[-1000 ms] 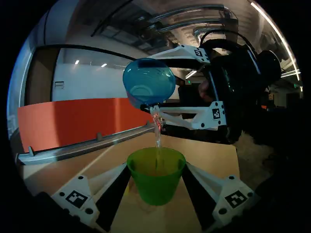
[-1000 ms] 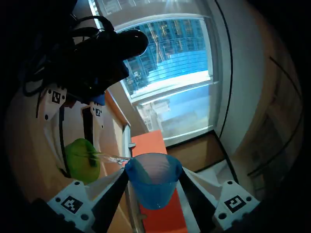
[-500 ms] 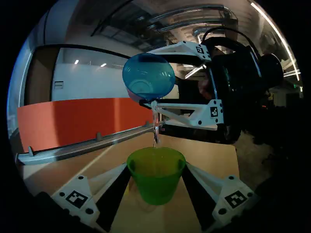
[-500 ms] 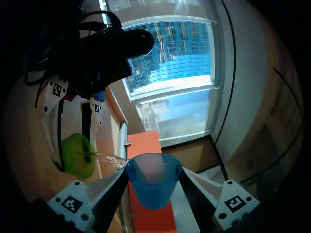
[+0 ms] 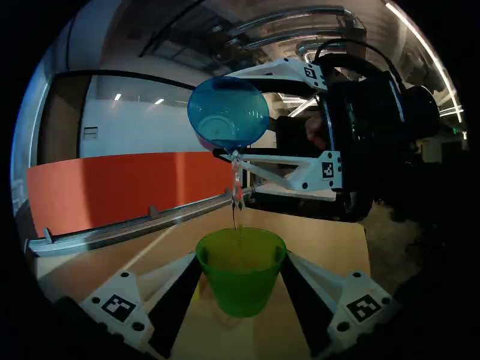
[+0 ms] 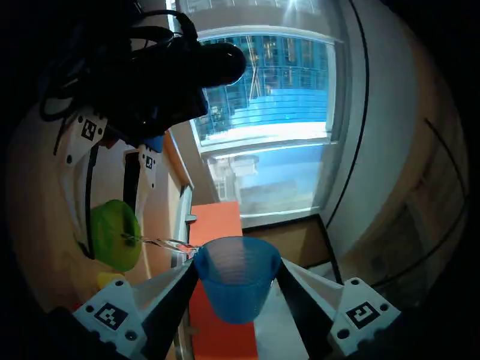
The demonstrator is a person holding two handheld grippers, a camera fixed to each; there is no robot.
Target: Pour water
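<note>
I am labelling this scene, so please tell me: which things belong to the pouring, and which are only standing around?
Belong to the job: blue cup, water stream, green cup, right gripper, left gripper.
Only around: table, orange panel, metal rail, window.

In the left gripper view the room was dim, lit by thin strip lights [image 5: 420, 45] on the ceiling, and straight lines bent round near the edges. In the right gripper view strong daylight poured through a big window [image 6: 273, 138] with white glare at its top, so the black camera housing [image 6: 180, 66] in front of it was maybe too dark to show any detail. Up close, the green cup [image 5: 241, 273] and the blue cup [image 6: 237, 276] looked sharp and bright.
</note>
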